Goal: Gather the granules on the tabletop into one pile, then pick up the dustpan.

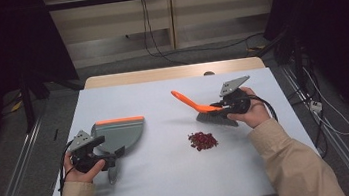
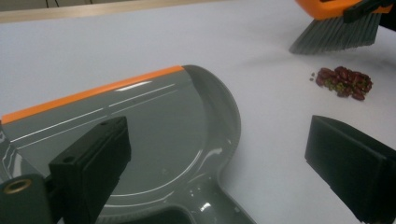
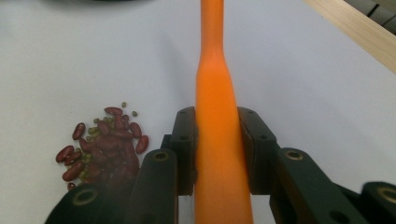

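Orange plastic sat clamped between the jaws of the right gripper [image 3: 218, 154]: they pinched the brush [image 1: 203, 108] by its handle, the grey bristles hanging just above the table [image 1: 172, 179] at about one o'clock from the heap of beans [image 1: 203, 140]. That heap, red beans with a few small green ones among them, lay near the middle of the table, toward the right. The dustpan [image 1: 119, 133] rested flat well apart from it, at about nine o'clock from the beans, with its orange lip on the far side. The left gripper [image 2: 224, 158] had its jaws spread wide over the rear of the pan near the handle, gripping nothing.

Risks, as I judged them: the pan was loose, so a sweep toward it could push it away or send beans past its side. Round beans would roll and scatter if the bristles struck fast or came down on top of the heap. The lip also faced away from the beans, so they could pile against the pan's wall. The smooth handle might twist in the pinch under sideways load.
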Tool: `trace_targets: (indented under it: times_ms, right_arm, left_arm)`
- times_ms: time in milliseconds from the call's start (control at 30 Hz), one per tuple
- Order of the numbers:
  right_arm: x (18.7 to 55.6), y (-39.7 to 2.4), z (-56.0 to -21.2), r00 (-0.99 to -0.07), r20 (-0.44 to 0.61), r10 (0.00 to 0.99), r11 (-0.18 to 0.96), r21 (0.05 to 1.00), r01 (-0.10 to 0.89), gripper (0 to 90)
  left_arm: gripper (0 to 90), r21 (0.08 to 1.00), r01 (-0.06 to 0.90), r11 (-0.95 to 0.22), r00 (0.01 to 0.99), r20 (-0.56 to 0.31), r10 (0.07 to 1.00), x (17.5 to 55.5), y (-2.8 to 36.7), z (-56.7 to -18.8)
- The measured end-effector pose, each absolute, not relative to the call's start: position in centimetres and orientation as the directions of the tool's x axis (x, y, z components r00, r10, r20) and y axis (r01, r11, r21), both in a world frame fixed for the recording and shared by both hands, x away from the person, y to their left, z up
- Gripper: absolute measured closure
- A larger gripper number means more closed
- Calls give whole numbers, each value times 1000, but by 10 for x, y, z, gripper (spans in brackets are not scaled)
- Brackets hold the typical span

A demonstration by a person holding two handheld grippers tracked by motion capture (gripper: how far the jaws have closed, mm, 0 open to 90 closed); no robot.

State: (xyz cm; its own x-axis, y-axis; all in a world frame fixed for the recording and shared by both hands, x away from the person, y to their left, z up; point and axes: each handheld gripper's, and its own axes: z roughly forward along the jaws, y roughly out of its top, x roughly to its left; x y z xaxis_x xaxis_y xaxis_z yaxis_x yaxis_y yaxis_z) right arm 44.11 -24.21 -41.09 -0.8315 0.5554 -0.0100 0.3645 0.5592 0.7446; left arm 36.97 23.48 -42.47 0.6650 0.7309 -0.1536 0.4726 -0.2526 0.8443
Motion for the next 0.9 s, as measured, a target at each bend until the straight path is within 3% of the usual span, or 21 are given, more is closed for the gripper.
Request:
trace_targets:
  times_ms: [200,600,900]
  right_arm:
    - [435,-242,-409,-789,15,614,548,711,441,672]
    - [432,-232,-408,-752,2,659,585,627,514,710]
    - [426,-237,-412,-687,41,725,489,671,557,710]
  left_arm:
    - [71,824,493,-281,665,-148,733,368,232,-426]
    - [77,791,543,-282,632,-164,757,363,238,-429]
    - [83,773,567,-285,615,-166,771,360,236,-430]
